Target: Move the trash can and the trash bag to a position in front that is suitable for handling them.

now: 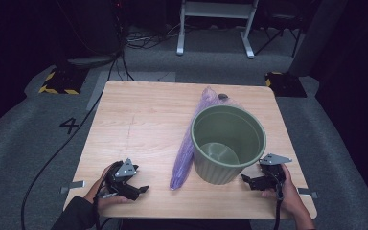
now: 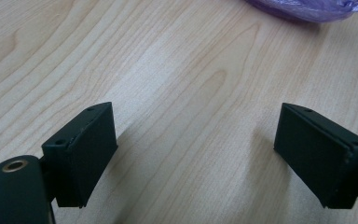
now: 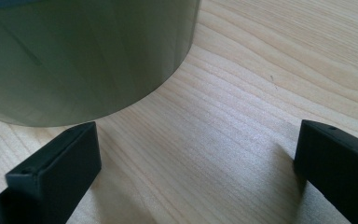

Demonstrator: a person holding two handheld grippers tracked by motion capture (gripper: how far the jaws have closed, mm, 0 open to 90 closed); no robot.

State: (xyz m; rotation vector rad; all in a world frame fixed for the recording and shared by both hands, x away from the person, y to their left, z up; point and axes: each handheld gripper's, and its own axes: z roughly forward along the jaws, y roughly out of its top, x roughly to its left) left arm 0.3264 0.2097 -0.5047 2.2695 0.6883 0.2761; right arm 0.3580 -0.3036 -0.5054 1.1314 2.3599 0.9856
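A green bin is standing upright on the tabletop, toward the right edge and nearer the near edge than the far one. A purple bag is lying stretched out along the bin's left side, touching it, running from near the far edge down toward the near edge.

The left gripper is resting near the near-left corner, held in the person's hand, and is pointing toward the bag's near end while staying apart from it. Its jaws are standing wide apart with bare wood between them; in the left gripper view the bag is showing at the top, well beyond the jaws.

The right gripper is sitting by the near-right corner, just beside the bin's base. Its jaws are spread wide too, gripping nothing; in the right gripper view the bin's wall is rising just past one jaw, not between them.
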